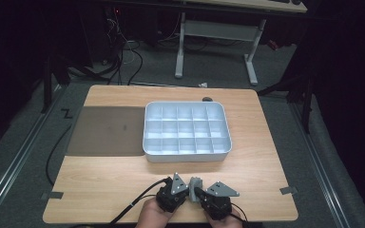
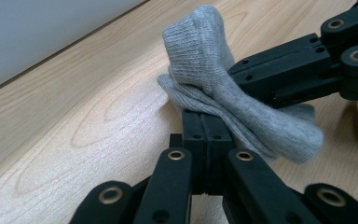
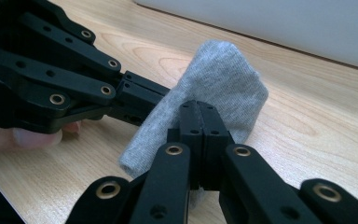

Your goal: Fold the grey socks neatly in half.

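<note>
— From above, what have you got?
— My left gripper [image 1: 186, 188] and right gripper [image 1: 200, 191] meet on a grey sock [image 1: 196, 183] at the table's [image 1: 114, 171] near edge, just this side of the white compartment tray [image 1: 186, 128].
— Left gripper view?
— My jaws are clamped on the sock [image 2: 242, 109]; the right gripper [image 2: 235, 77] bites it from the right.
— Right gripper view?
— Mine pinch its near fold [image 3: 214, 93]; the left gripper [image 3: 140, 100] grips from the left.

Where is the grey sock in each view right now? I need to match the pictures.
High view: the grey sock sits near the bottom centre, between the two grippers, in front of the divided tray.
Left gripper view: centre to right, pinched by both grippers' jaws.
Right gripper view: centre, bunched behind the closed jaws.
Shared landmark: the wooden table, with the tray's pale wall beyond the sock.
</note>
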`<state>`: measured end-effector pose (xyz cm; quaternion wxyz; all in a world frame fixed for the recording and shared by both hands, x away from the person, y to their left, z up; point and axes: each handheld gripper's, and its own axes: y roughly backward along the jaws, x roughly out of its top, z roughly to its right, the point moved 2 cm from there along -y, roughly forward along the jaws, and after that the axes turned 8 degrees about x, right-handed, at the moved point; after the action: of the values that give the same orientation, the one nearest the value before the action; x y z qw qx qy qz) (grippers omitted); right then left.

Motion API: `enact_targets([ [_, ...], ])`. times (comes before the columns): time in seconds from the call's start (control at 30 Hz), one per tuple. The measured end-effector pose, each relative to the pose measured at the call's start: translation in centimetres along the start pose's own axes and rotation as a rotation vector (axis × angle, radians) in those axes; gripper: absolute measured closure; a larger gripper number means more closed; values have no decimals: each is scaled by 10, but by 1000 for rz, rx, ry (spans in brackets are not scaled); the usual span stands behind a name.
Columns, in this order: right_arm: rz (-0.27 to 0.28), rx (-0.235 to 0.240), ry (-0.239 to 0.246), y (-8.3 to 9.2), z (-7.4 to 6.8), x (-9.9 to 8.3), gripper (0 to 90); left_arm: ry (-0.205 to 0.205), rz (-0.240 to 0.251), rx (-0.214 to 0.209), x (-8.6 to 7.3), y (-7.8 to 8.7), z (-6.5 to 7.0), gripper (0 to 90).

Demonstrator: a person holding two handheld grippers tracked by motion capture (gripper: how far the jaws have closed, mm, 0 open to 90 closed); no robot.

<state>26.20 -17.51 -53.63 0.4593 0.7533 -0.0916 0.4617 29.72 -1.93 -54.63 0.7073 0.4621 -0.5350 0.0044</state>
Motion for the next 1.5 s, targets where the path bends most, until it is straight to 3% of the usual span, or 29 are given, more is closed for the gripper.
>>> enact_targets([
  [0.2,-10,-6,24,-2,-2,1,900,28,10,8,-5,6,-7,837],
  [0.4,-7,-5,38,-2,-3,1,900,58,121,47,-2,26,-10,881],
  [0.53,-1,3,35,-3,-4,0,900,58,187,49,4,31,-2,900],
  [0.6,3,9,32,-4,-4,0,900,60,197,48,4,29,3,900],
  [0.8,18,25,15,-4,-2,-1,900,50,188,45,3,21,9,900],
  [1.17,37,52,-26,-3,2,-2,900,22,157,56,0,16,8,900],
  [1.5,59,66,-59,9,7,-6,847,10,146,71,-1,14,8,900],
])
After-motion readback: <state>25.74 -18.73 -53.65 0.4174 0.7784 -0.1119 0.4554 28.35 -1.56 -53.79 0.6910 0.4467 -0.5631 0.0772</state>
